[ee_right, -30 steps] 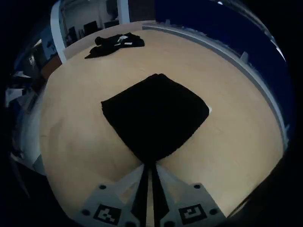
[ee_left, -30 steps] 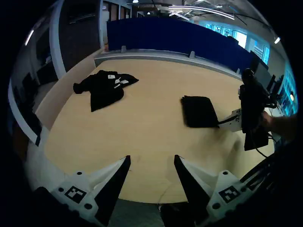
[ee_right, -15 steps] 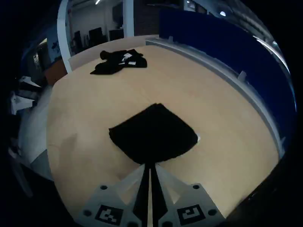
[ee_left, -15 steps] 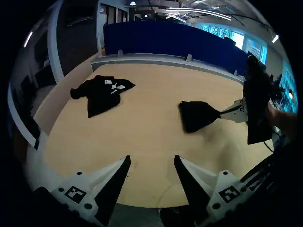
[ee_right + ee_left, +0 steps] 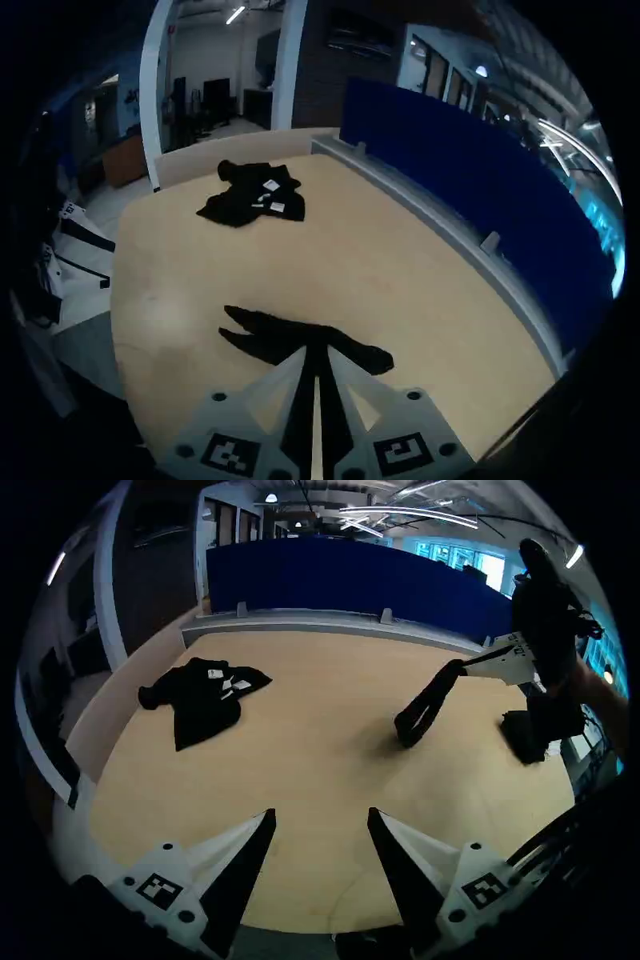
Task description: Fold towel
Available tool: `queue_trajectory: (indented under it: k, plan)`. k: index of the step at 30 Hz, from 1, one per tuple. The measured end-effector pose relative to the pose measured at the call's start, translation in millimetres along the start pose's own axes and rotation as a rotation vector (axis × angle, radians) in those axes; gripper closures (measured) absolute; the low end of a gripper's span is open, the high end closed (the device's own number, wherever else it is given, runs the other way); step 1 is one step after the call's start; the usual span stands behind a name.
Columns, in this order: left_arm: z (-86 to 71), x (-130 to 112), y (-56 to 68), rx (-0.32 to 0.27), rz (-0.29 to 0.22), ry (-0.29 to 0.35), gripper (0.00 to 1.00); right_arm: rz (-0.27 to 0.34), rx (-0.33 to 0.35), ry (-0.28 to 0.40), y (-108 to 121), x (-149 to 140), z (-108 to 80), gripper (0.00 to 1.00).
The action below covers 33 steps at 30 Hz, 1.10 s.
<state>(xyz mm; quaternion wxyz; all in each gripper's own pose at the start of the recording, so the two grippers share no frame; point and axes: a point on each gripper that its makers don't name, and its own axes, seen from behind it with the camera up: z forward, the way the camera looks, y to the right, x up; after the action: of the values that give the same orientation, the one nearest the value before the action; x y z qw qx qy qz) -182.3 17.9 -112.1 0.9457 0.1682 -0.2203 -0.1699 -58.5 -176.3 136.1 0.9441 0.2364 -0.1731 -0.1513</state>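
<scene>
A folded black towel [image 5: 426, 706] hangs off the table, lifted by my right gripper [image 5: 462, 666], which is shut on its edge. In the right gripper view the towel [image 5: 280, 338] droops just beyond the right gripper [image 5: 318, 356], whose fingers are pressed together on the cloth. My left gripper [image 5: 320, 820] stands open low over the near edge of the wooden table [image 5: 304, 744], with nothing between its fingers. A hand [image 5: 596, 700] holds the right gripper at the far right.
A crumpled pile of black cloth [image 5: 200, 694] with white tags lies at the table's far left, also seen as the pile [image 5: 254, 202] in the right gripper view. A blue partition [image 5: 344, 580] lines the table's far edge. A dark object [image 5: 528, 734] sits by the right edge.
The right gripper has risen, lifting the folded towel off the table so it now hangs down. The left gripper has stayed open in place.
</scene>
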Motion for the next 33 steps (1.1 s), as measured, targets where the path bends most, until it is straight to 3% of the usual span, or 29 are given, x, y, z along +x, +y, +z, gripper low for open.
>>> queue_trajectory:
  k: [18, 33]
  plan:
    - [2.8, 14.1, 17.4, -0.032, 0.029, 0.015, 0.15, 0.033, -0.05, 0.028, 39.9, 1.4, -34.1, 0.98]
    - [17.6, 27.0, 41.3, -0.062, 0.065, 0.008, 0.15, 0.074, -0.11, 0.023, 114.7, -34.2, -90.5, 0.98]
